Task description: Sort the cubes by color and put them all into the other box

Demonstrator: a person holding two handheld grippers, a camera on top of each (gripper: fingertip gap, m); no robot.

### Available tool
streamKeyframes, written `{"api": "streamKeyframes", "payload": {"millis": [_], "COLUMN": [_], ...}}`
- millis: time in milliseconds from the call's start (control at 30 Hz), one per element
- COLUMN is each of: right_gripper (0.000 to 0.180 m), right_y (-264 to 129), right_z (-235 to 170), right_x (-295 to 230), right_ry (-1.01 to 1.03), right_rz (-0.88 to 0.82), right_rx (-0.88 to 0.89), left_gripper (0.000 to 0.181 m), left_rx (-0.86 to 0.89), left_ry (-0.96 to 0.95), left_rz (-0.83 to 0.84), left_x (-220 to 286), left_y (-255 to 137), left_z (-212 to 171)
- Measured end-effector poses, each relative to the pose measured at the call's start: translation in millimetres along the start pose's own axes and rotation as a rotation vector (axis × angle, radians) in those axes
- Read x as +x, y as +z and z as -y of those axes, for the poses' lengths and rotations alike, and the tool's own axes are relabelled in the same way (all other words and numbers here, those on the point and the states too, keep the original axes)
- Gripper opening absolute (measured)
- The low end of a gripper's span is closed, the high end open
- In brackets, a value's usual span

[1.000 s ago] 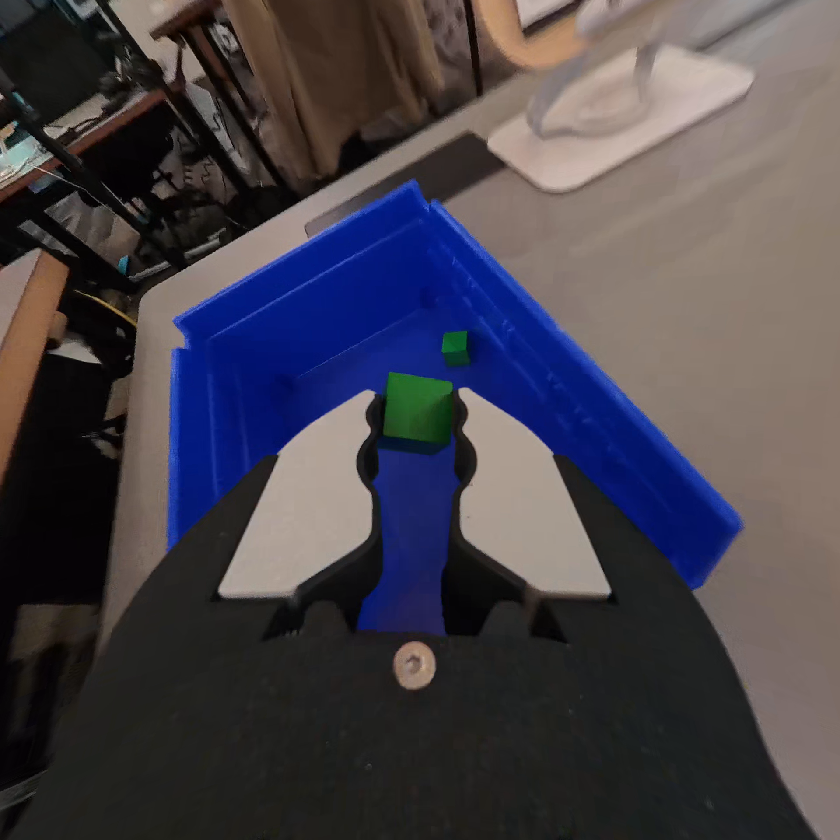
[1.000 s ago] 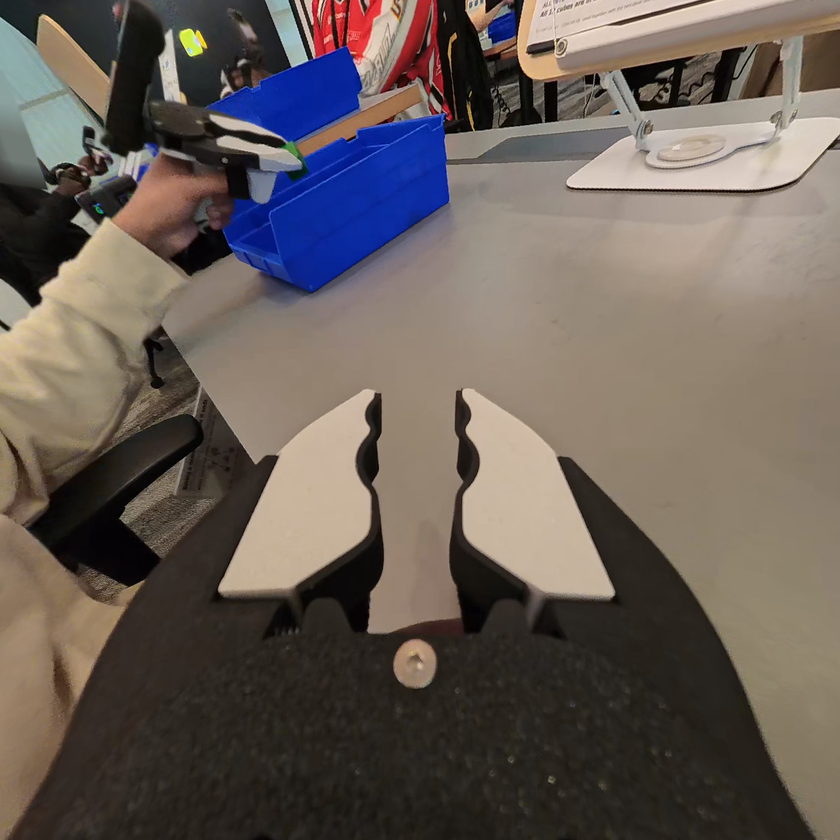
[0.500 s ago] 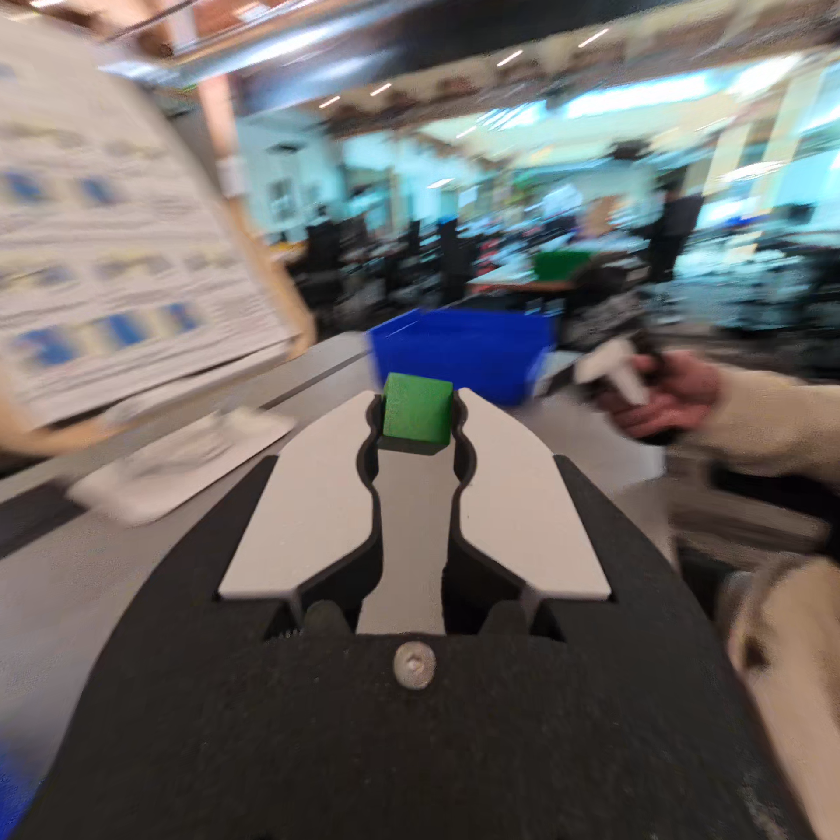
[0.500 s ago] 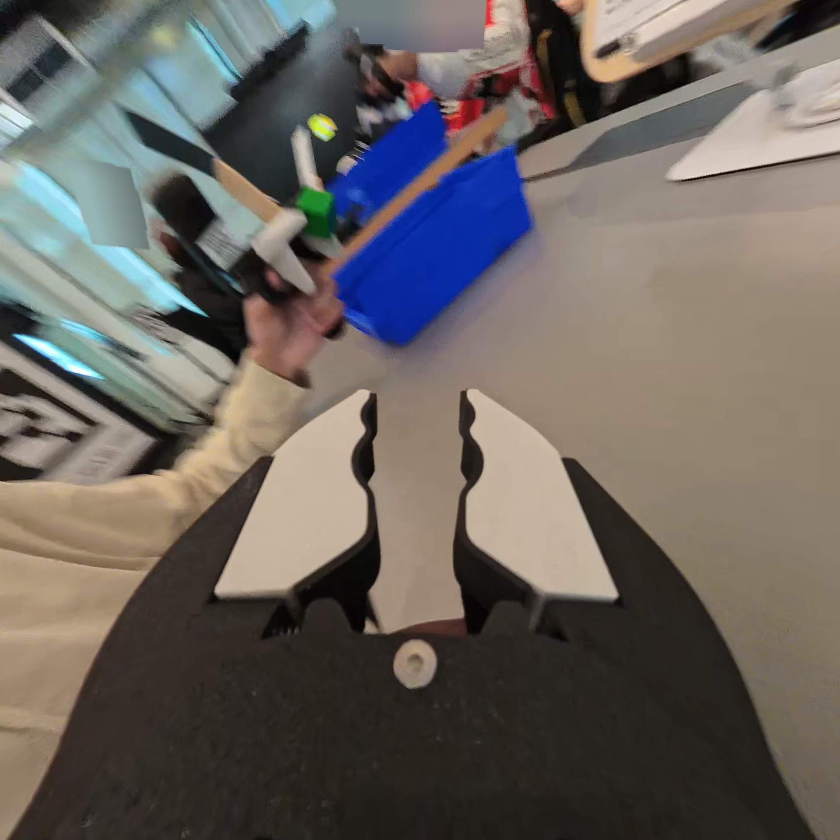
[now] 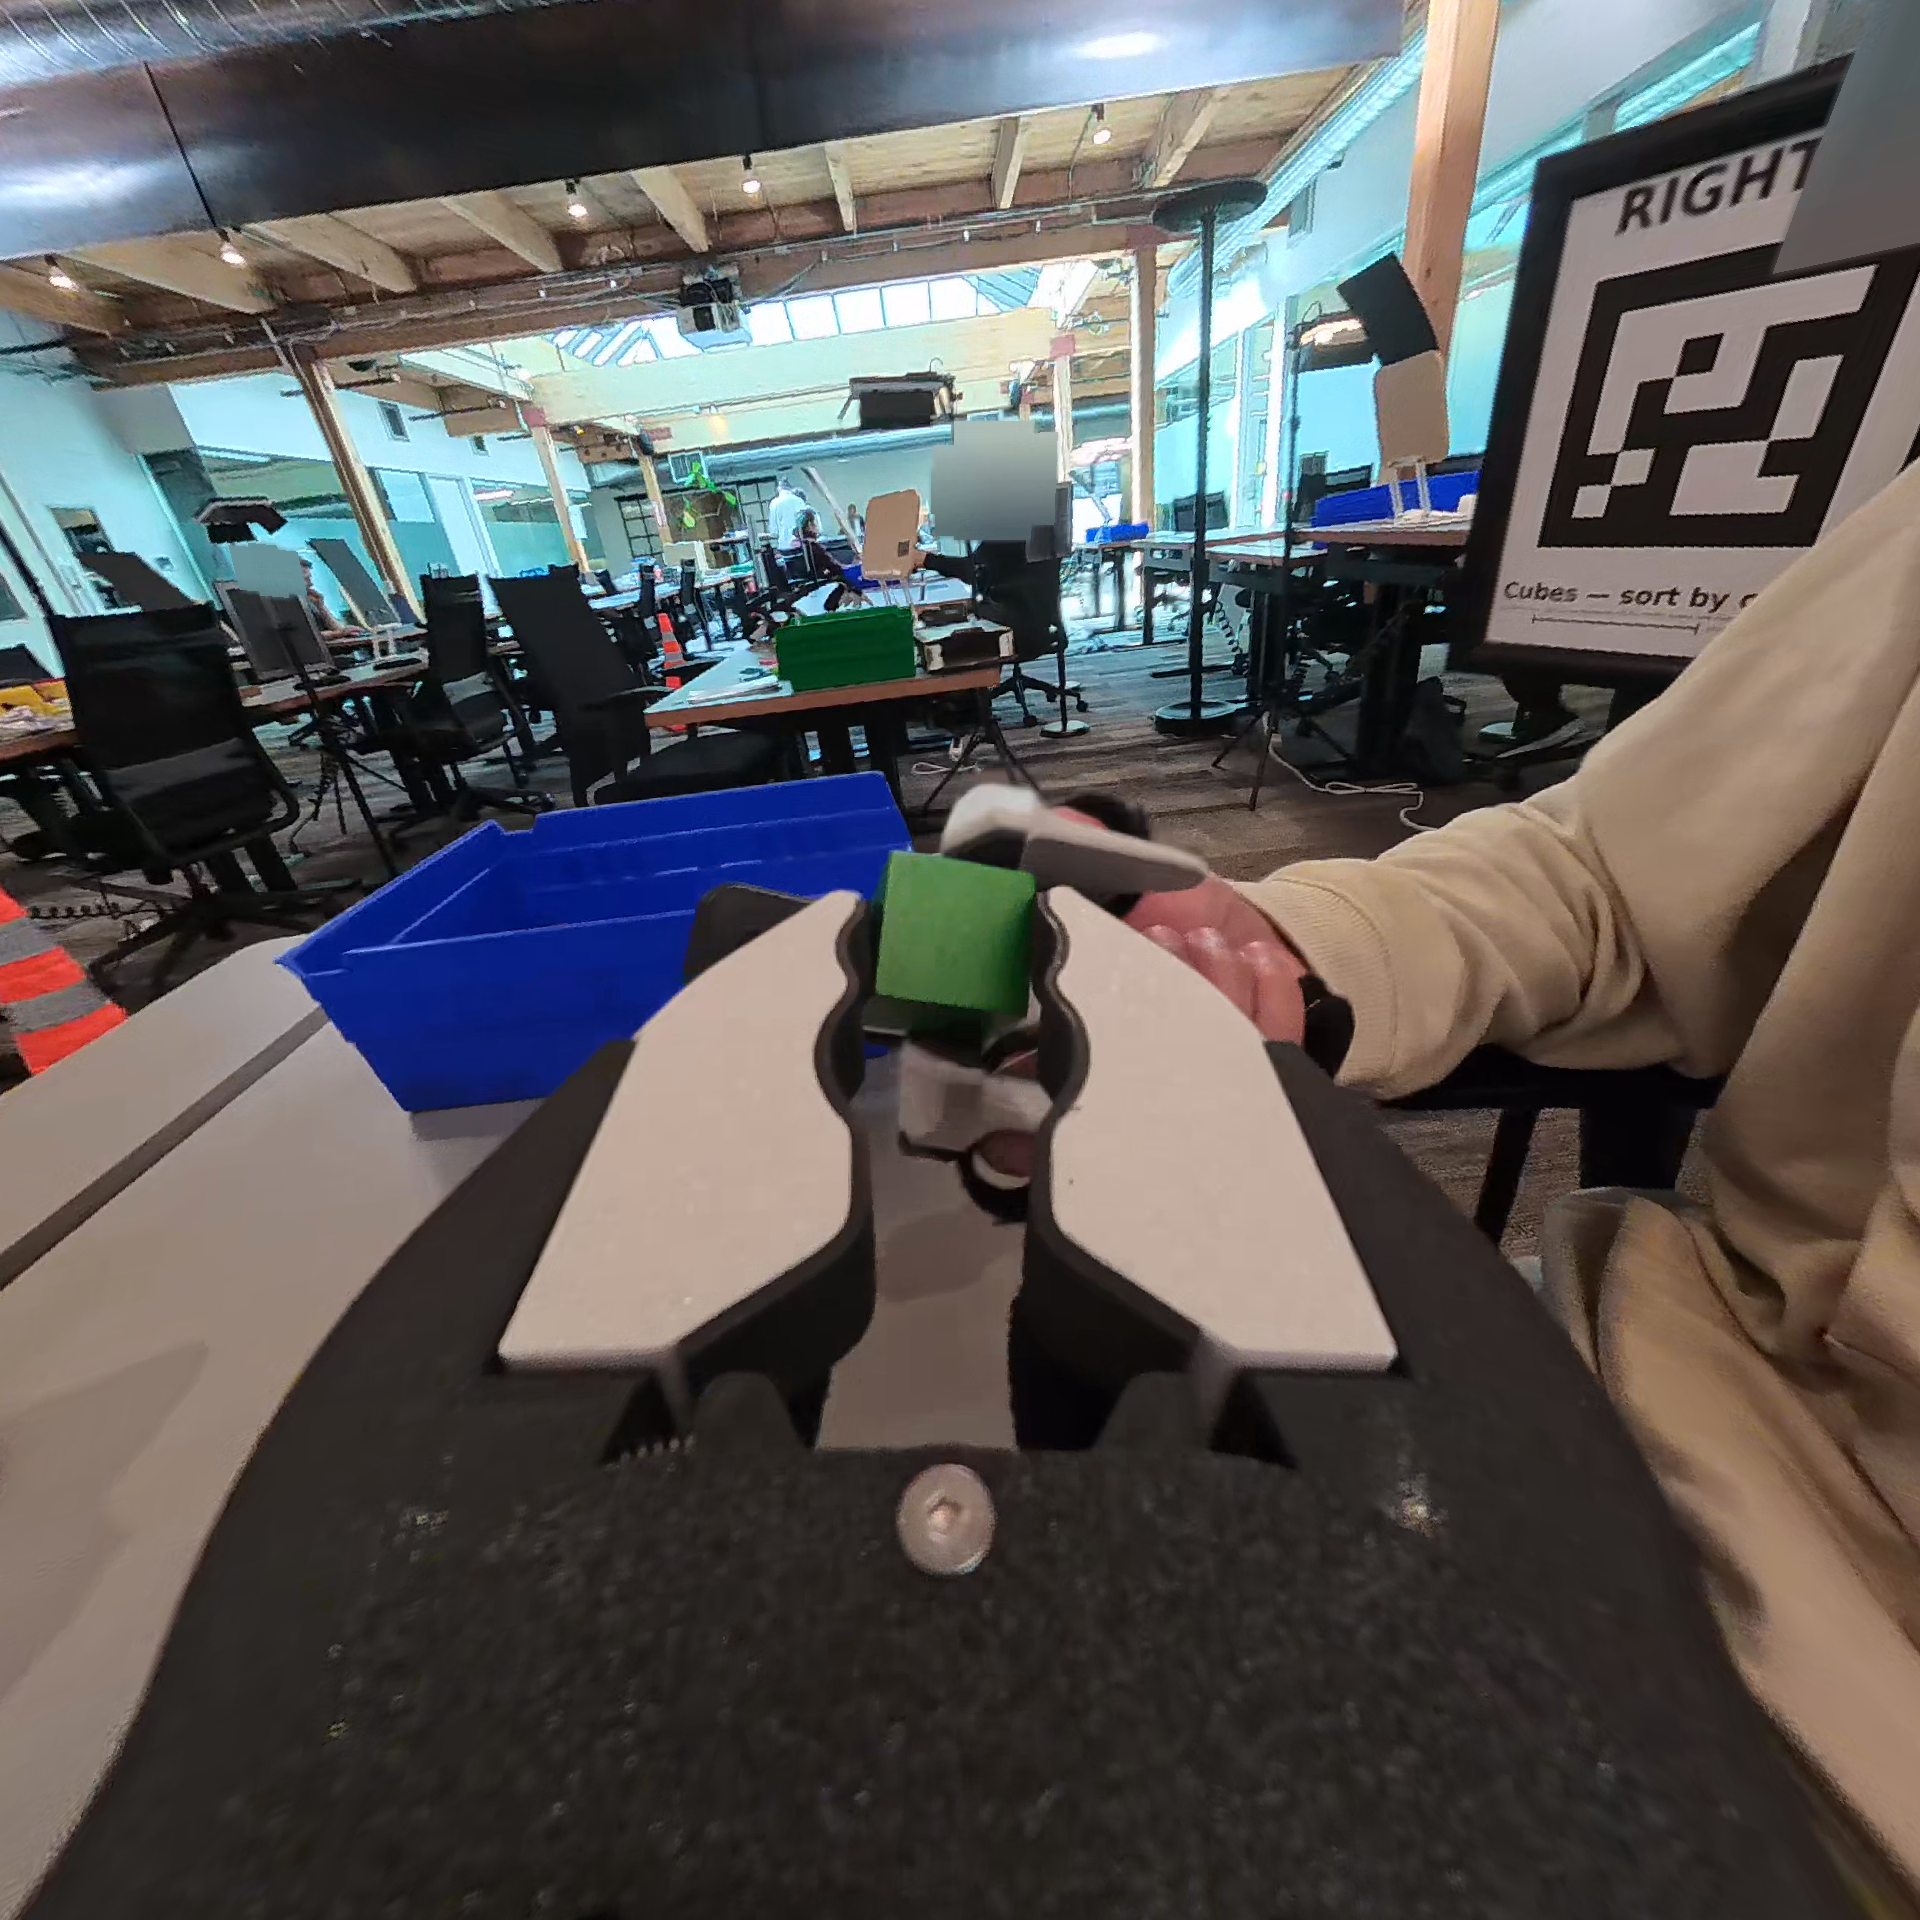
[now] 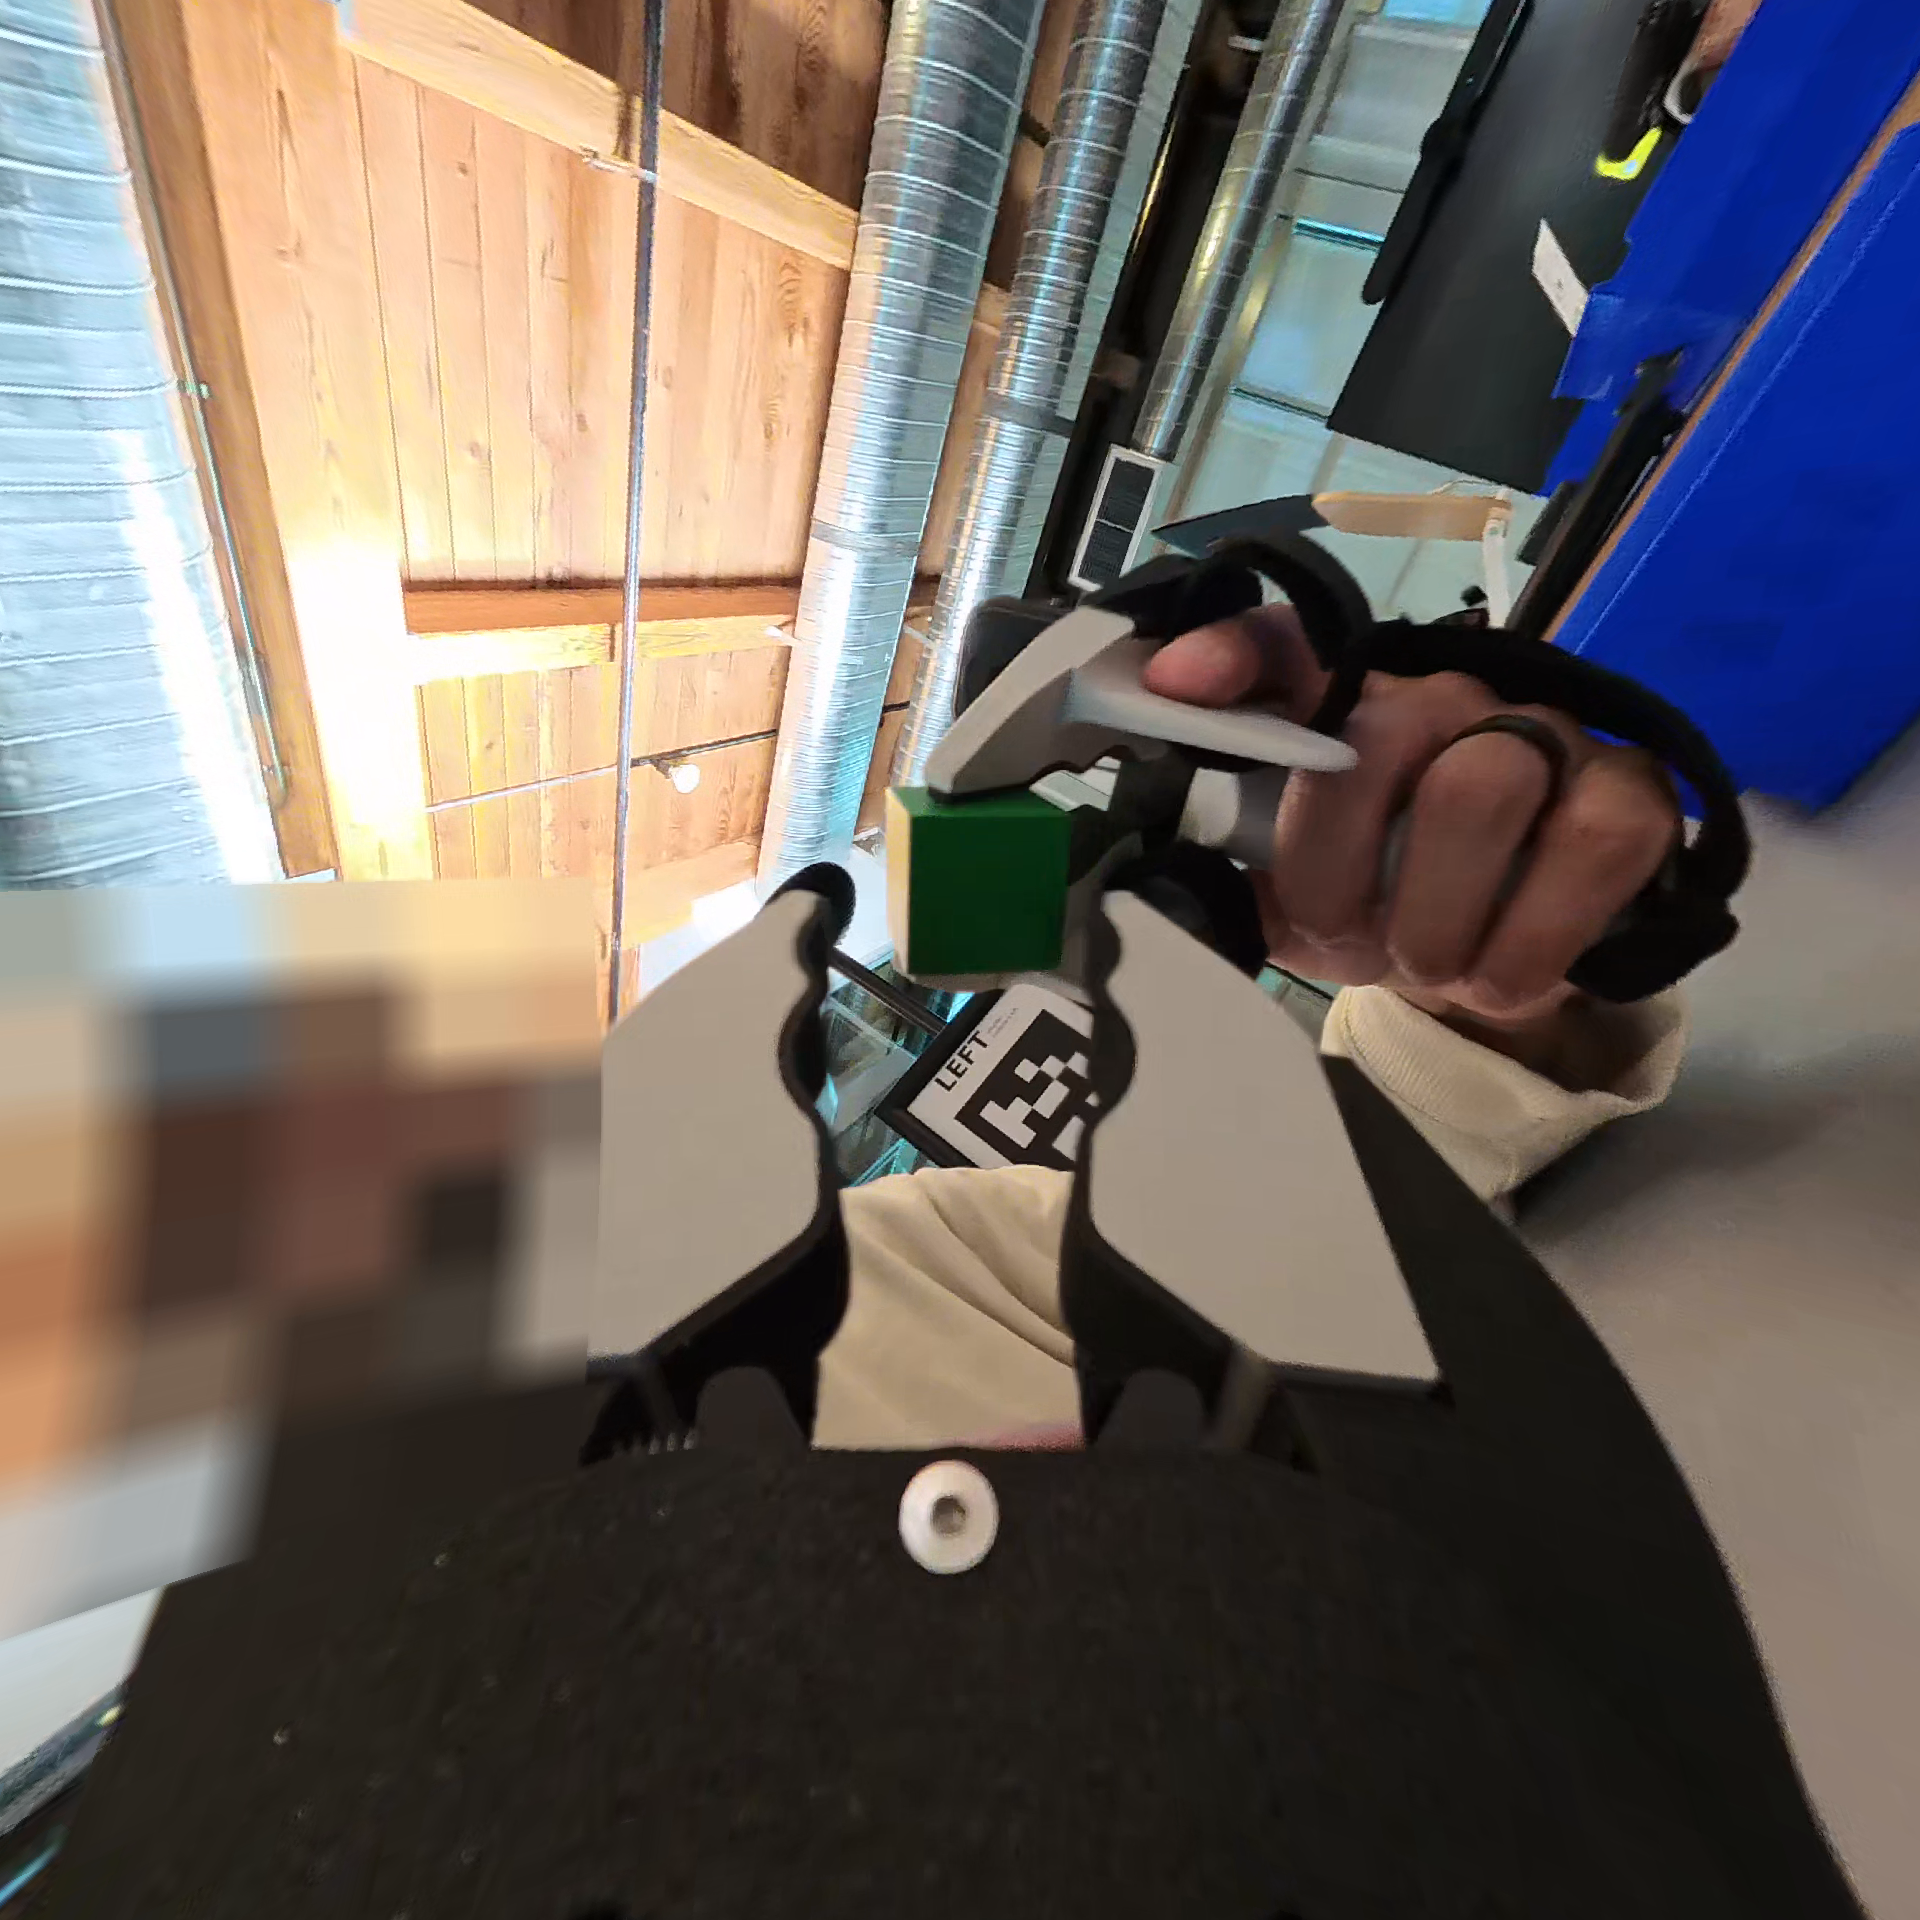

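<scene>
— Cube [image 5: 954, 943] green, pinched at the left gripper [image 5: 951, 961] tips, up above the table [image 5: 156, 1299], near the blue box [image 5: 540, 956].
— Right gripper [image 6: 961, 940]?
— Parted, empty, tips facing the cube. Black-and-white marker cards carry print on both.

Your two tools meet nose to nose above the grey table [image 5: 156, 1299]. The green cube [image 5: 954, 943] fills the gap at the tip of your left gripper [image 5: 951, 961], so nothing else fits there. Your right gripper [image 6: 961, 940] has open room between its fingers, with the cube right at their tips. Behind the cube, the blue box [image 5: 582, 956] stands open-topped on the table, and bare tabletop lies to its left.
</scene>
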State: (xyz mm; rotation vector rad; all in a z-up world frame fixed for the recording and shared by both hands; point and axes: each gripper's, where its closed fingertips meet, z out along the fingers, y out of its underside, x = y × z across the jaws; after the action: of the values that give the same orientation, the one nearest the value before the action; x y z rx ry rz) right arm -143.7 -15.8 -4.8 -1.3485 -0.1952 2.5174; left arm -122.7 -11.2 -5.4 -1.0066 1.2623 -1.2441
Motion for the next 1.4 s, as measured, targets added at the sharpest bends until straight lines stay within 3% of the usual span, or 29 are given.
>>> {"api": "streamKeyframes", "payload": {"millis": [100, 167, 300, 367, 500, 567, 667, 767, 1000, 1167, 1300, 1400], "right_gripper": [0.029, 0.028, 0.028, 0.028, 0.028, 0.029, 0.029, 0.028, 0.029, 0.029, 0.029, 0.028], "right_y": [-7.8, -12.7, -19.2, -23.0, -38.3, -51.2, -70.7, -84.2, -86.7, -97.4, -159.6, -240.1], "right_z": [2.1, 4.7, 5.5, 3.3, -4.9, -10.7, -18.1, -12.4, -11.1, 12.1, 55.6, 98.8], "right_x": [5.7, 11.9, 11.0, 8.7, 7.8, 9.9, 14.7, 25.6, 32.0, -26.0, -93.1, -131.5], "right_ry": [-0.034, -0.047, -0.099, -0.173, -0.398, -0.518, -0.685, -0.776, -0.932, -1.108, -1.146, -1.110], "right_rz": [-0.009, -0.050, -0.098, -0.159, -0.359, -0.476, -0.637, -0.807, -0.988, -1.140, -1.534, -1.921], "right_rx": [0.009, 0.032, 0.048, 0.044, 0.044, 0.058, 0.055, 0.039, -0.061, -0.076, -0.089, -0.106], "left_gripper": [0.029, 0.050, 0.069, 0.067, 0.067, 0.060, 0.058, 0.056, 0.056, 0.056, 0.056, 0.056], "left_rx": [0.007, -0.031, -0.108, -0.239, -0.527, -0.466, -0.545, -0.573, -0.578, -0.583, -0.584, -0.574], "left_ry": [-0.009, 0.004, 0.009, 0.001, -0.065, -0.101, -0.060, -0.043, -0.033, -0.045, -0.048, -0.026], "left_rz": [-0.013, 0.000, 0.097, 0.335, 0.914, 1.027, 1.150, 1.143, 1.123, 1.088, 1.057, 1.043], "left_x": [3.7, 7.9, 23.2, 8.3, -9.4, 5.4, 14.4, 14.7, 17.6, 21.1, 26.3, 30.0], "left_y": [3.9, 3.1, -12.5, -34.9, -124.7, -146.0, -165.1, -160.9, -160.8, -157.1, -150.7, -146.0], "left_z": [-6.9, -11.9, 1.8, -4.0, -48.0, -61.9, -80.0, -83.6, -87.1, -88.7, -88.4, -82.1]}}
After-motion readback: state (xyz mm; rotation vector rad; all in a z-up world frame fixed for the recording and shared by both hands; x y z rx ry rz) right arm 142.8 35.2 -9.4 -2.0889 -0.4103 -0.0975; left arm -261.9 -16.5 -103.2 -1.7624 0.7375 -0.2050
